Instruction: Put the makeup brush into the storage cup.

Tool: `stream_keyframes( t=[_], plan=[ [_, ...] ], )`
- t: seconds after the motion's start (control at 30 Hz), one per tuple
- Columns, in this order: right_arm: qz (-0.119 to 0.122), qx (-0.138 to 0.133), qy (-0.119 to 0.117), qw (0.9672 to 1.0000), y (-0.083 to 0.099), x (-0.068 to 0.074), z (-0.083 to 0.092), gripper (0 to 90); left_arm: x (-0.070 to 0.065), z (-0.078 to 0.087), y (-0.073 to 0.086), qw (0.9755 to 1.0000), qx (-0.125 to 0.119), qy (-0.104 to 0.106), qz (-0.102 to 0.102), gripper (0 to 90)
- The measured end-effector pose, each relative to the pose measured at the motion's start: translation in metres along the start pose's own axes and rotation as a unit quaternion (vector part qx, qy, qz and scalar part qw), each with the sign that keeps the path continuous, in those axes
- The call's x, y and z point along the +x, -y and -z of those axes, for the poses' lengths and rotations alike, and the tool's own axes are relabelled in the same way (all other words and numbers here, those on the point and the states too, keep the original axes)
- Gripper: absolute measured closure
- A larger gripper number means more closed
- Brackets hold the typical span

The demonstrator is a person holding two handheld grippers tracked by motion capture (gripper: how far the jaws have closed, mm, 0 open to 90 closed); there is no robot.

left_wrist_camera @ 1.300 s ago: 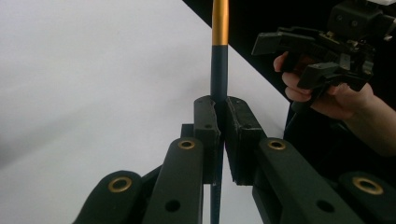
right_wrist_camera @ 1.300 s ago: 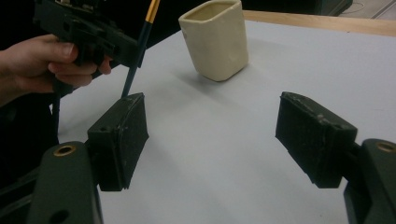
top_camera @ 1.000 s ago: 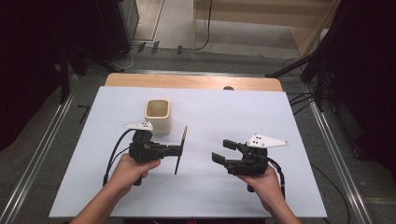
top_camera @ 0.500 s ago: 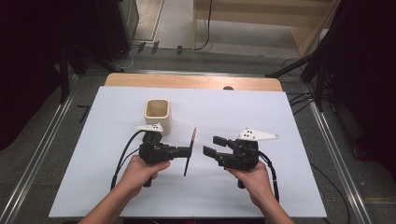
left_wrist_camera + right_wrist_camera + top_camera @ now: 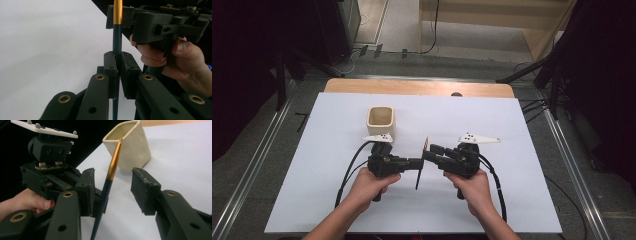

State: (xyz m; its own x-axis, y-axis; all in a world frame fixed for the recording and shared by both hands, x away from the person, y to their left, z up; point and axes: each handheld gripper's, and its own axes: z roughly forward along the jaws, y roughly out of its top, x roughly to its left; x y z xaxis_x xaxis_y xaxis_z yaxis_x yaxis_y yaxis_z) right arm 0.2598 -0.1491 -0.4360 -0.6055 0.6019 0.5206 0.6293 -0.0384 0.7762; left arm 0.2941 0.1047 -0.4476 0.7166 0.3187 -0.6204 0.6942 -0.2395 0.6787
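My left gripper (image 5: 419, 162) is clenched on the brush (image 5: 421, 165), pads pinching the dark handle in the left gripper view (image 5: 116, 47). The brush stands steeply tilted above the white sheet (image 5: 512, 130), between my two hands. Its gold ferrule (image 5: 113, 162) points up toward the cup (image 5: 381, 121); the bristle tip is hard to make out against the cup rim, and the lower handle end is cut off in both gripper views. My right gripper (image 5: 432, 150) has just been closing. The brush sits between its jaws, but a gap shows at the right pad (image 5: 143, 191), and contact at the other pad cannot be judged.
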Motion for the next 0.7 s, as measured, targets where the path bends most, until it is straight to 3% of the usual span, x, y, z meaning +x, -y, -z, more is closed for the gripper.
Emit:
stream_keyframes(
  t=[0.43,0.7],
  plan=[
    [-0.028,0.008,-0.003,0.9996,0.0,-0.001,-0.006,79.1,-0.003,-0.009,0.003,0.9999,-0.007,0.005,-0.006,84.5],
    [-0.057,0.013,-0.015,0.9982,-0.001,-0.005,-0.004,83.4,-0.002,-0.013,0.005,0.9999,-0.013,0.006,-0.005,84.4]
  ],
)
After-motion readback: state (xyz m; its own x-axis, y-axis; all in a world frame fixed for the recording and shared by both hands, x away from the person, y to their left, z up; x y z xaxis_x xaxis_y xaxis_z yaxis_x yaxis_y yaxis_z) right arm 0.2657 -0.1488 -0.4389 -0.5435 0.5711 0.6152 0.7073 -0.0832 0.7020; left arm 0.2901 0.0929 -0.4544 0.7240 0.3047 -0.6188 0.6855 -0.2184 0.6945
